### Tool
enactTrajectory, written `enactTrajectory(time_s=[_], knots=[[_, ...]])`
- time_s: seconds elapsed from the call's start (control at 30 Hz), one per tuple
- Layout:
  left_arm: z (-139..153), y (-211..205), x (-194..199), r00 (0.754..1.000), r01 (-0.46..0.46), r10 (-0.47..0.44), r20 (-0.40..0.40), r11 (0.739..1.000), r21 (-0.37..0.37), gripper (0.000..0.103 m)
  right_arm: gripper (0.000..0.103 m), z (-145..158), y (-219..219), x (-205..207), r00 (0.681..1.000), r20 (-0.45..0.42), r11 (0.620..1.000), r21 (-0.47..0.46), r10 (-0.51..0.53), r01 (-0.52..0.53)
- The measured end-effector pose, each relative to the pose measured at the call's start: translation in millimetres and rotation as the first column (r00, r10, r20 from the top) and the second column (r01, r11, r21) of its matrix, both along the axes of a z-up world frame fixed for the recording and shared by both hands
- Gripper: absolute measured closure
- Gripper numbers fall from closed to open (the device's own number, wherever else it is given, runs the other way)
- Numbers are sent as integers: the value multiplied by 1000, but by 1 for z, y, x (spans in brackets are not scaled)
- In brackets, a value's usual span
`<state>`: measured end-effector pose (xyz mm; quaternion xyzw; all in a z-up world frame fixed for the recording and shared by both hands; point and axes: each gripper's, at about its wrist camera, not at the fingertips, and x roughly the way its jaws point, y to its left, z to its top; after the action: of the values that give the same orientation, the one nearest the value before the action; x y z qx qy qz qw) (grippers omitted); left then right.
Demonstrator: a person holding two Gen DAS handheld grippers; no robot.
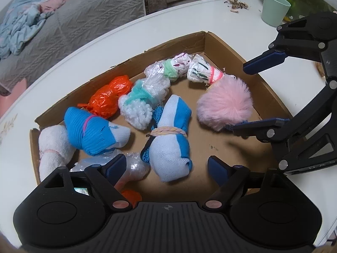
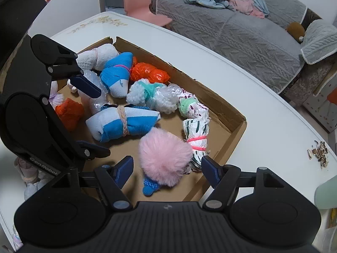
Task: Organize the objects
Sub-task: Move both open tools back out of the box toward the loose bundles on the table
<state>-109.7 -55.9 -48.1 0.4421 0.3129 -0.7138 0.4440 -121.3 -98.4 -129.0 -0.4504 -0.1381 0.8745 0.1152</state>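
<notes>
A shallow cardboard tray [image 1: 212,44] [image 2: 238,130] on a white table holds several tied bundles: blue-and-white socks [image 1: 170,135] [image 2: 126,124], an orange bag [image 1: 109,99] [image 2: 149,73], bubble wrap [image 1: 141,103], patterned plastic rolls [image 1: 202,69] [image 2: 195,132] and a pink pompom [image 1: 225,105] [image 2: 164,156]. My left gripper [image 1: 166,166] [image 2: 84,116] is open above the near sock bundle. My right gripper [image 2: 167,168] [image 1: 246,97] is open, its fingers either side of the pink pompom without closing on it.
A mint cup [image 1: 274,8] and a pile of seed husks [image 1: 237,4] [image 2: 319,154] sit on the table beyond the tray. A grey sofa [image 2: 242,33] with crumpled clothes stands behind the table, and a pink chair [image 2: 143,6].
</notes>
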Motion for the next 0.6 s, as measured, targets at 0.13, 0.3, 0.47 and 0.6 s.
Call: enactTrajectory(time_s=[0.13,0.3,0.47,0.6], knots=[[4,4,2,1000,-5,5,-1,1000,1,14,31,0,-3,2,1000,3,1000,4,-11,11],[12,12,5,1000,-10,10,-7,1000,-9,14,30,1,-7,8,1000,2,1000,3,-25,25],[19,21,9,1000,-14,14,-13,1000,-13,13,27,5,-10,14,999,-12,999,-6,-37,36],[23,27,12,1000,-18,18,-17,1000,-20,11,26,6,-15,17,999,-23,999,-11,-45,45]])
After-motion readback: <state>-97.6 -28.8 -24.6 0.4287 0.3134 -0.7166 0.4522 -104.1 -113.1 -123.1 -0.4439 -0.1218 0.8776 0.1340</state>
